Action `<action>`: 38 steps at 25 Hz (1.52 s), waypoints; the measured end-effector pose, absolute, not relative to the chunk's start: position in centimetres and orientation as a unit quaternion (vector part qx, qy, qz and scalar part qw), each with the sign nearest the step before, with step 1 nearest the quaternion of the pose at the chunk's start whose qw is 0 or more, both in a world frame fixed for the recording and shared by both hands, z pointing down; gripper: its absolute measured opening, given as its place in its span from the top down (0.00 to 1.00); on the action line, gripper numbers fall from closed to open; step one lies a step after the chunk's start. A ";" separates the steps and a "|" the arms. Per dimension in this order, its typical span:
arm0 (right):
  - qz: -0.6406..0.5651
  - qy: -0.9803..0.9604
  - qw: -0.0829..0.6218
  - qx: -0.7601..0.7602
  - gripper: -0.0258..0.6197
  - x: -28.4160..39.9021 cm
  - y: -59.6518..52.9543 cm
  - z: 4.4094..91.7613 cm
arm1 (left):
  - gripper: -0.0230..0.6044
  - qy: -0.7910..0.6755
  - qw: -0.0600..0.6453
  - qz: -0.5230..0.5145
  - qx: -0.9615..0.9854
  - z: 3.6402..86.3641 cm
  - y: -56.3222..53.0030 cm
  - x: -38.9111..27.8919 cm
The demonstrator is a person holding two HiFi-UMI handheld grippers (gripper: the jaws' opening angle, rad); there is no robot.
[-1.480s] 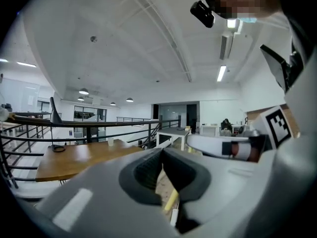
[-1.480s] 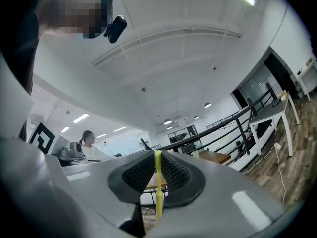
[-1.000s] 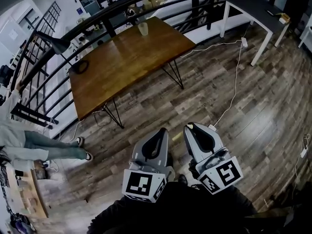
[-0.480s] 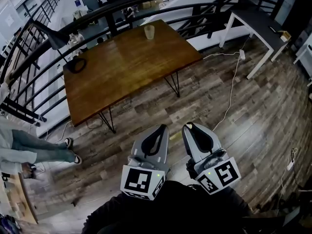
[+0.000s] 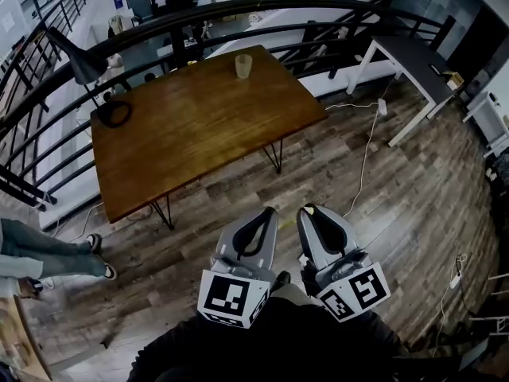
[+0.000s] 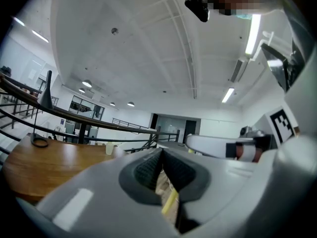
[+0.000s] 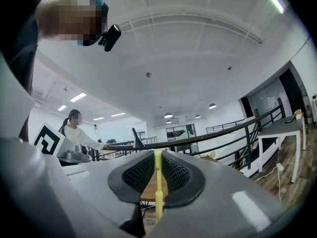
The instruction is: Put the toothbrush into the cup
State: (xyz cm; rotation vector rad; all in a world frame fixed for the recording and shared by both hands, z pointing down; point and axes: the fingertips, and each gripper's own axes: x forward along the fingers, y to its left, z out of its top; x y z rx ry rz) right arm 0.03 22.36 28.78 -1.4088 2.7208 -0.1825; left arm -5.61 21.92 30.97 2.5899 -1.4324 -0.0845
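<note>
A translucent cup stands near the far edge of the brown wooden table. Both grippers hang side by side over the wood floor, well short of the table's near edge. My right gripper is shut on a thin yellow toothbrush, which stands upright between the pads, its tip at the jaw tips. My left gripper has its pads together with nothing pinched. In the left gripper view the cup shows far off on the table, and a yellow strip shows through the gap under the pads.
A black railing runs behind the table. A black lamp and a black cord loop are at the table's left end. A white desk stands at the right, a white cable crosses the floor, and a person's legs are at the left.
The whole view has moved toward the table, which now lies more squarely ahead. Both grippers travelled along together and kept their places side by side. The toothbrush stays gripped.
</note>
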 end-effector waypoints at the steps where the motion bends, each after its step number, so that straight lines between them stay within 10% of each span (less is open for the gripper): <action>1: -0.061 0.885 0.034 -0.460 0.89 0.0 22.1 28.9 | 0.95 -0.481 0.093 -0.029 0.871 31.1 21.6 -5.6; 38: -0.110 0.878 0.135 -0.447 0.89 15.0 2.6 29.4 | 0.95 -0.479 0.039 0.088 0.872 31.2 3.3 9.7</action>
